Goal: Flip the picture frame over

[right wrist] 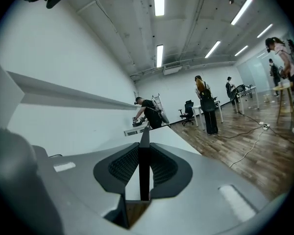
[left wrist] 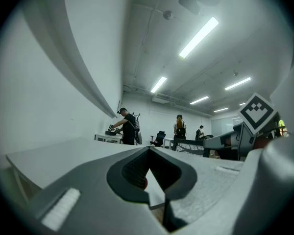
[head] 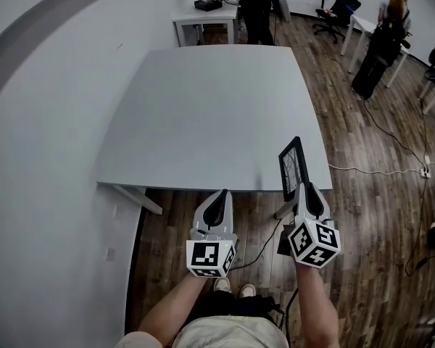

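Note:
A black picture frame (head: 292,167) stands on edge above the front right corner of the grey table (head: 203,107), its picture side turned left. My right gripper (head: 304,188) is shut on its lower edge. In the right gripper view the frame (right wrist: 144,160) shows edge-on as a thin dark strip between the pads of the right gripper (right wrist: 144,182). My left gripper (head: 221,196) hovers at the table's front edge, left of the frame, shut on nothing. In the left gripper view, the left gripper (left wrist: 155,182) shows its jaws meeting, and the frame (left wrist: 187,146) appears off to the right.
A small white table (head: 203,22) with a person working at it stands behind the grey table. More people, desks and an office chair (head: 338,9) are at the back right. Cables (head: 377,169) trail over the wood floor. A white wall runs along the left.

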`<state>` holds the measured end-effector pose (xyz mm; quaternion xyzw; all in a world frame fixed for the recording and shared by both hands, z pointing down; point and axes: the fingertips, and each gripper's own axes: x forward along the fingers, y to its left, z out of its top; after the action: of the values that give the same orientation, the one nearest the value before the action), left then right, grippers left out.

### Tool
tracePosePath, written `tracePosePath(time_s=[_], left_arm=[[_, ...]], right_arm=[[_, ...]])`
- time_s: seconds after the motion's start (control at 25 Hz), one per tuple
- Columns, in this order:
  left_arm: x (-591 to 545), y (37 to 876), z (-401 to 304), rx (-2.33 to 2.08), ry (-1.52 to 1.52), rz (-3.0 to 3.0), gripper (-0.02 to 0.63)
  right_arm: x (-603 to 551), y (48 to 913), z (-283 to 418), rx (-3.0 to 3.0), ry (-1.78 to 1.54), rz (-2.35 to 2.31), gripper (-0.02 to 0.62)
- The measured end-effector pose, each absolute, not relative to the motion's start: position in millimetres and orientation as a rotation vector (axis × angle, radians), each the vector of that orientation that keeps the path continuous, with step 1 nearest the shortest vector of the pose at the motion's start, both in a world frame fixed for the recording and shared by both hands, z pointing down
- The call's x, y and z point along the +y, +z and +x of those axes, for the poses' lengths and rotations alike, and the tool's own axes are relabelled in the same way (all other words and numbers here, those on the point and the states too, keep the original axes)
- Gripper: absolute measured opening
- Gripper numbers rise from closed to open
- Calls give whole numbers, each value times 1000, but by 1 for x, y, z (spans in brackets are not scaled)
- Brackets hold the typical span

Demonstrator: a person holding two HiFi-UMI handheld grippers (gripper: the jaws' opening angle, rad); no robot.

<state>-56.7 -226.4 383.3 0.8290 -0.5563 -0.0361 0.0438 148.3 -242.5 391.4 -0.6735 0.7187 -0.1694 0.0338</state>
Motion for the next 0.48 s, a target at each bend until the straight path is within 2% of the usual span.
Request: tracePosePath(time_s=[0.48], left_arm=[[-228,401,-56,-1694,-64,2519,0]], right_arm=[[-246,431,168,1964,-900,-1906,91]])
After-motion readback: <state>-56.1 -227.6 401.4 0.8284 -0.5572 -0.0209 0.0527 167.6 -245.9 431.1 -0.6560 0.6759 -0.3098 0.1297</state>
